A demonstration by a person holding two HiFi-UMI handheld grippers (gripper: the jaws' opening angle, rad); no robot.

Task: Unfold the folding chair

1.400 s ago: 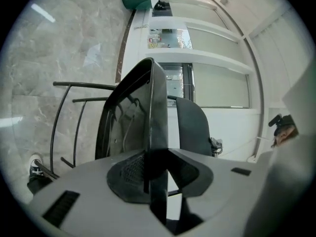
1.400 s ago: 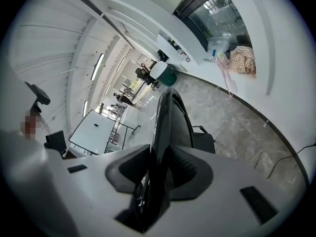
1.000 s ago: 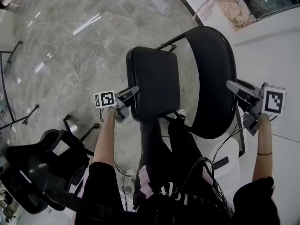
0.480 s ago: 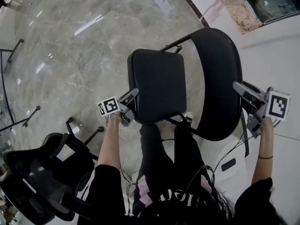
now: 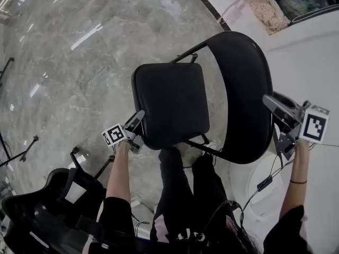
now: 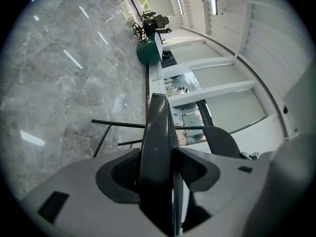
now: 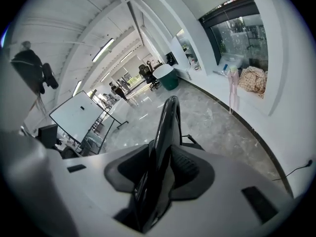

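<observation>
1. One folding chair (image 5: 175, 105), black with a thin metal frame, stands on the grey marble floor (image 5: 74, 57) right in front of the person's legs (image 5: 177, 184).
2. Its seat (image 6: 157, 132) lies close to flat. The curved backrest (image 5: 243, 94) rises on the side toward the white ledge (image 5: 312, 52).
3. There are two claws, one in each hand, and each carries one cube with black-and-white square markers: the left cube (image 5: 114, 135) and the right cube (image 5: 314, 124).
4. The left claw (image 5: 136, 119) is at the near left corner of the seat. Its jaws have just been widening, but the seat's edge fills the gap between them and a pad (image 6: 123, 169) lies against each face, so it is clenched on the seat.
5. The right claw (image 5: 271, 103) is at the backrest's outer edge, on the far side of the chair from the left one. In the right gripper view the thin backrest panel runs straight up between its jaws with both pads (image 7: 190, 169) hugging it, so it is grasping the backrest.
6. One black office chair (image 5: 47, 216) stands at the person's left, apart from the folding chair.
7. One whiteboard (image 7: 76, 116) on a stand shows far off in the right gripper view.
8. One cable (image 5: 265, 181) hangs below the right arm.
9. Writing: the cubes show only marker patterns, and the white print on the person's dark clothing (image 5: 185, 236) is cut off and cannot be read.
</observation>
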